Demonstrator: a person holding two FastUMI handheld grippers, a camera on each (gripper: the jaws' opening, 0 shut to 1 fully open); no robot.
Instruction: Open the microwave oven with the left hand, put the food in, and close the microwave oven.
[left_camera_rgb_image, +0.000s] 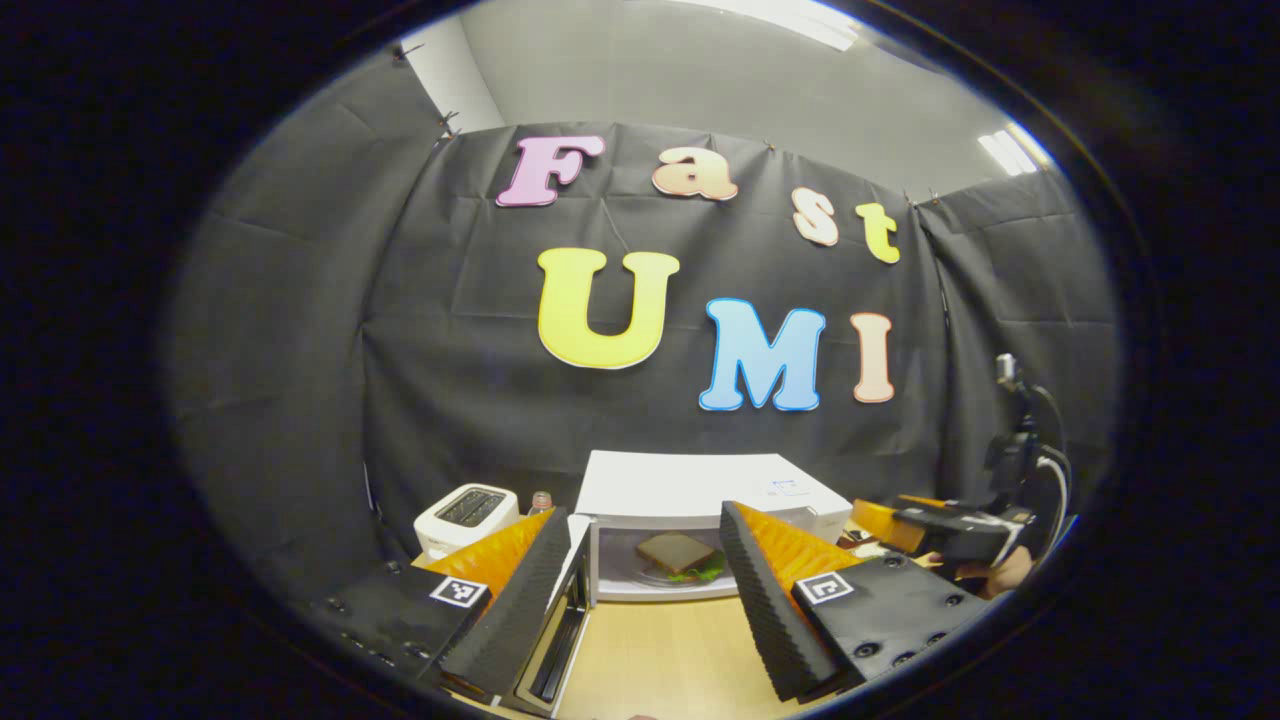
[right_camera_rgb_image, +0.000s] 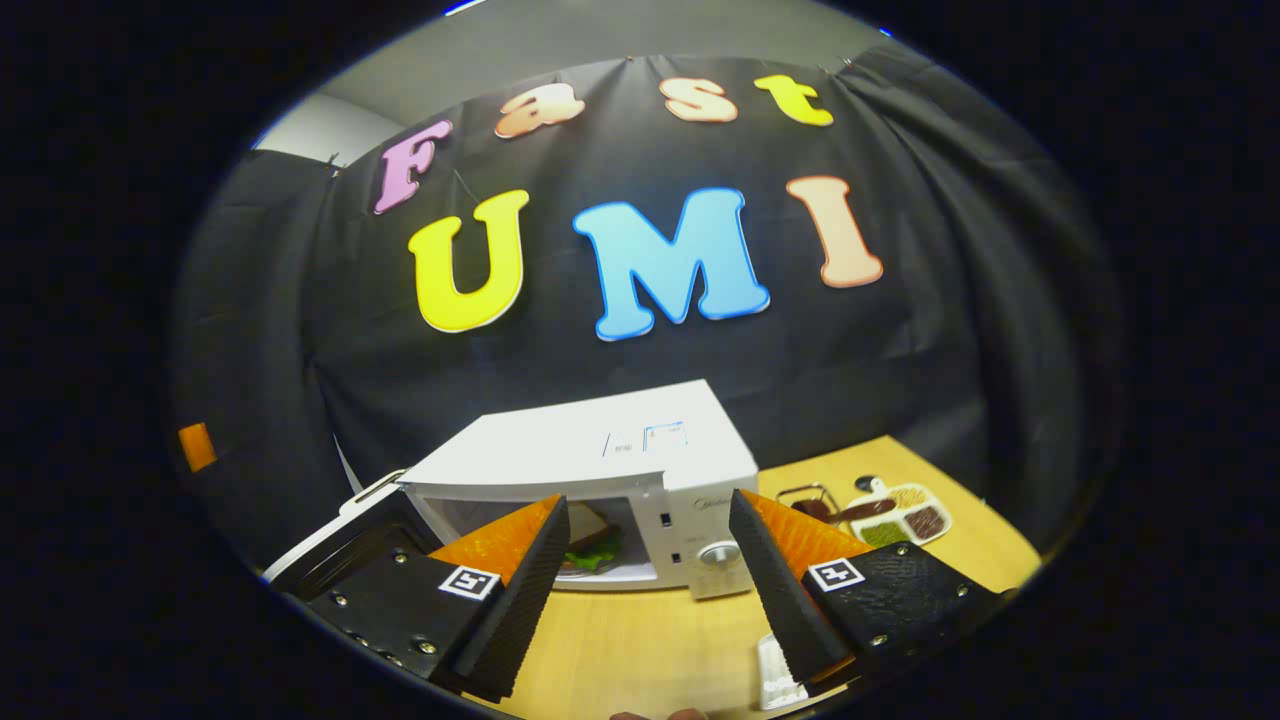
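The sandwich (left_camera_rgb_image: 678, 553) sits inside the microwave (left_camera_rgb_image: 700, 490); its open door (left_camera_rgb_image: 560, 630) lies at seven o'clock beside the released, empty left gripper (left_camera_rgb_image: 640, 600), nearer than the spread right gripper (right_camera_rgb_image: 645, 590).

Both gripper views low over table (left_camera_rgb_image: 660, 650), facing open microwave (left_camera_rgb_image: 700, 490) nearby, right view from its right

Microwave (right_camera_rgb_image: 610, 450): white, on the wooden table (right_camera_rgb_image: 640, 640), door (right_camera_rgb_image: 335, 545) swung open at its left.
Sandwich (right_camera_rgb_image: 592, 535): inside the microwave cavity.
Right gripper (right_camera_rgb_image: 645, 575): fingers spread, empty, just before the microwave.
Divided dish (right_camera_rgb_image: 900, 515): right of the microwave.
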